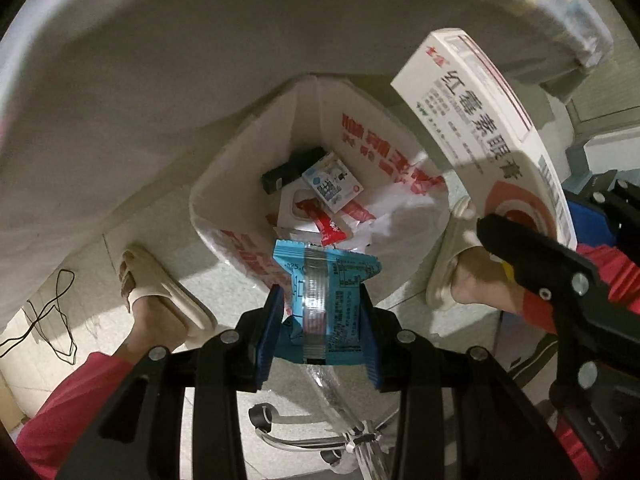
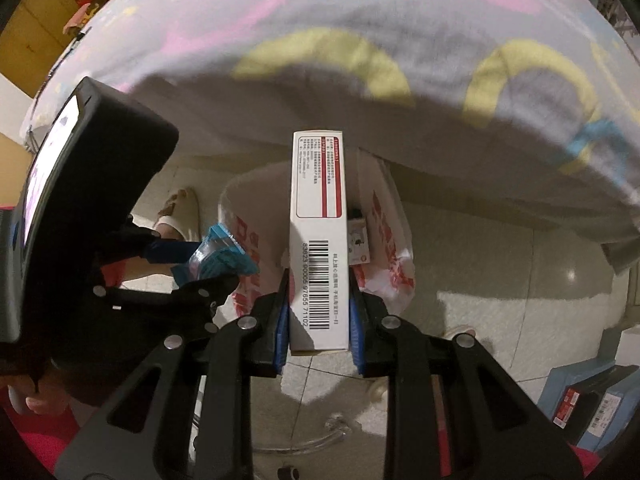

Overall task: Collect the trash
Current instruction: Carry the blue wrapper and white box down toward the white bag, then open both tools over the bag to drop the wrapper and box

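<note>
My left gripper (image 1: 320,300) is shut on a blue snack wrapper (image 1: 326,280) and holds it above the near rim of a white plastic trash bag (image 1: 224,204) with red print, open on the floor. Inside the bag lie a black box (image 1: 292,170), a small white-blue carton (image 1: 332,180) and a red wrapper (image 1: 330,226). My right gripper (image 2: 318,292) is shut on a white medicine box (image 2: 318,240) with a barcode, held above the bag (image 2: 390,276). The box also shows in the left wrist view (image 1: 488,132). The left gripper and wrapper show in the right wrist view (image 2: 216,258).
A table with a cloth (image 1: 140,80) hangs over the bag. The person's feet in beige slippers (image 1: 160,292) stand left and right (image 1: 452,268) of the bag. A black cable (image 1: 52,320) lies on the tiled floor. Boxes (image 2: 592,404) sit at the right.
</note>
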A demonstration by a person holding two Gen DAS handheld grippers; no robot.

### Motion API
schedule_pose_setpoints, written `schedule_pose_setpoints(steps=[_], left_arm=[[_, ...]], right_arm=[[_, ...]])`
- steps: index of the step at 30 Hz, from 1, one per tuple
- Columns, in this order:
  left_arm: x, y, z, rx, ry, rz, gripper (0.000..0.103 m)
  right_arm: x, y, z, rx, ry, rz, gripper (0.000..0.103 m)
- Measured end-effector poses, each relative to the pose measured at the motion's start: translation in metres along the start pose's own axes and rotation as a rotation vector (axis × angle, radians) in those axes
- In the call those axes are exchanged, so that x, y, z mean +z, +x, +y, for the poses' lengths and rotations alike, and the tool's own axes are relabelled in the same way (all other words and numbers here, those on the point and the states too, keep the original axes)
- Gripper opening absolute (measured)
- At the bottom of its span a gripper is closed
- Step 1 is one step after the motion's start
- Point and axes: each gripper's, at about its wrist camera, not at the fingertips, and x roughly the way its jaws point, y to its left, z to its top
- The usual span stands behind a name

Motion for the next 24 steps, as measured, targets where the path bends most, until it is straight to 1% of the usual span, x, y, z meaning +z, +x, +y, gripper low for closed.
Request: schedule_pose_setpoints(steps=[5,12,16,24], left_arm=[[0.006,0.026,-0.002,-0.014,0.011,0.038,0.036],[0.015,0.053,-0.004,-0.007,0.033,0.043,0.036],[0.022,0.069,-0.001,-0.008,0.018,0.061,0.036],[0.031,0.095,0.013,-0.012,-0.026,0.106,0.036]], right_arm=[[0.004,0.033,-0.006,0.000,0.009,0.043,0.024],[0.017,0.074,-0.007,0.007,0.034,0.090,0.024],[0.022,0.094,-0.013,0.018,0.055,0.112,0.024],[0.025,0.117,-0.024,0.041,0.070,0.144,0.024]])
